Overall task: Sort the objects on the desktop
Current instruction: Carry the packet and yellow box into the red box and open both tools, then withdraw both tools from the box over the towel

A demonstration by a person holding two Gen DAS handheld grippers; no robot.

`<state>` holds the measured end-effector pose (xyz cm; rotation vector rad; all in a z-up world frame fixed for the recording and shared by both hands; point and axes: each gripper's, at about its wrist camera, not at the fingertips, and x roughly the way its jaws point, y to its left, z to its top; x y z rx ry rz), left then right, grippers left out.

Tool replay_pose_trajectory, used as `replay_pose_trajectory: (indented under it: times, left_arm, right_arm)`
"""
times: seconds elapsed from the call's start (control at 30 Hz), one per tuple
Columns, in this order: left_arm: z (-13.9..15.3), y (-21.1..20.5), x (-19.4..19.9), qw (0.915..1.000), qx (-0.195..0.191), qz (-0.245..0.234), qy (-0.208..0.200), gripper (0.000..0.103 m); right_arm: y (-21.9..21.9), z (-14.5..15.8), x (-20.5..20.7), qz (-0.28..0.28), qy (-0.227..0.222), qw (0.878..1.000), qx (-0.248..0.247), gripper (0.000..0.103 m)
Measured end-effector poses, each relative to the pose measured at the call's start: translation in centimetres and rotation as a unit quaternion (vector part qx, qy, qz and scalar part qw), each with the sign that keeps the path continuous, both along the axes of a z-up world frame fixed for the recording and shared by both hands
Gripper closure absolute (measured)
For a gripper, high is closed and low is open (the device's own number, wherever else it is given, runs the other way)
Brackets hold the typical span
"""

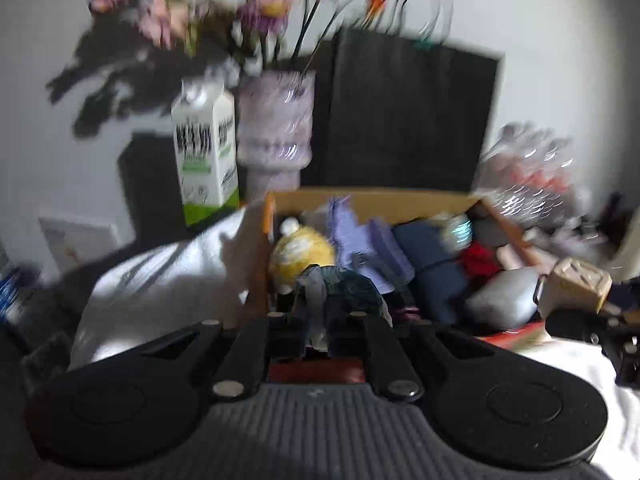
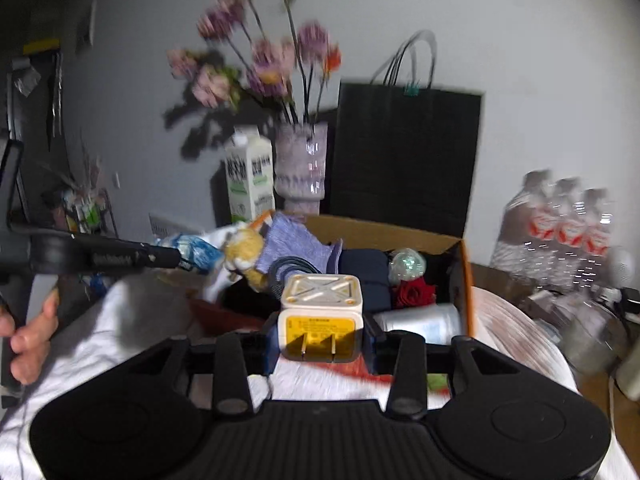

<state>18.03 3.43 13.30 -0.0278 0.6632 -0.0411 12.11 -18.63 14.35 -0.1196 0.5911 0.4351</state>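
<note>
Left gripper (image 1: 320, 320): jaws clenched on a crumpled wrapper (image 1: 340, 280). Right gripper (image 2: 321, 344): jaws grasping a plug adapter (image 2: 321, 316). Both held just before the cardboard box (image 2: 400, 232).

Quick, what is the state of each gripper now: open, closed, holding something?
Left gripper: shut on a crumpled blue-and-white wrapper.
Right gripper: shut on a cream-and-yellow plug adapter, prongs facing the camera.

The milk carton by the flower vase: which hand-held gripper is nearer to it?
Left. The left hand-held gripper, shut on a crumpled wrapper, is at the box's left end, below the milk carton. The right hand-held gripper, holding a plug adapter, is farther right.
</note>
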Motion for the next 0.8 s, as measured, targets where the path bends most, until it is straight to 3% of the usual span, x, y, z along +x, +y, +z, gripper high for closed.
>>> replay_pose_trajectory:
  times: [0.13, 0.23, 0.33, 0.4, 0.5, 0.57, 0.67, 0.8]
  left_arm:
    - [-2.7, -0.9, 4.1, 0.9982, 0.026, -0.012, 0.052, 0.093]
    - [-3.8, -1.2, 5.4, 0.9973, 0.039, -0.018, 0.059, 0.089]
    - [-3.6, -0.4, 5.3, 0.9988, 0.021, -0.012, 0.043, 0.067]
    - [-3.1, 0.0, 5.1, 0.9994, 0.016, -0.003, 0.031, 0.046]
    - [-2.5, 0.7, 4.6, 0.9995, 0.005, -0.008, 0.029, 0.039]
    - [-2.1, 1.0, 3.9, 0.9997, -0.003, 0.0, 0.026, 0.027]
    - [-1.6, 1.3, 1.5, 0.9998, -0.012, 0.008, 0.014, 0.025]
    - [-1.9, 1.3, -3.3, 0.9991, -0.039, 0.017, 0.008, 0.019]
  right_arm:
    - [2.3, -2.5, 8.4, -0.008, 0.093, 0.995, -0.018, 0.065]
    - [4.2, -5.0, 12.0, -0.022, 0.124, 0.99, -0.057, 0.065]
    - [5.9, -7.2, 13.3, -0.018, 0.139, 0.987, -0.074, 0.064]
    - [6.3, -8.0, 13.6, -0.018, 0.143, 0.987, -0.072, 0.063]
    - [6.0, -7.9, 13.5, -0.021, 0.139, 0.988, -0.06, 0.051]
    - [5.3, -7.1, 12.9, -0.023, 0.121, 0.991, -0.047, 0.036]
    - [4.0, -5.5, 11.2, -0.053, 0.08, 0.995, -0.041, 0.033]
    - [1.8, -4.5, 5.9, -0.094, 0.016, 0.995, -0.034, 0.024]
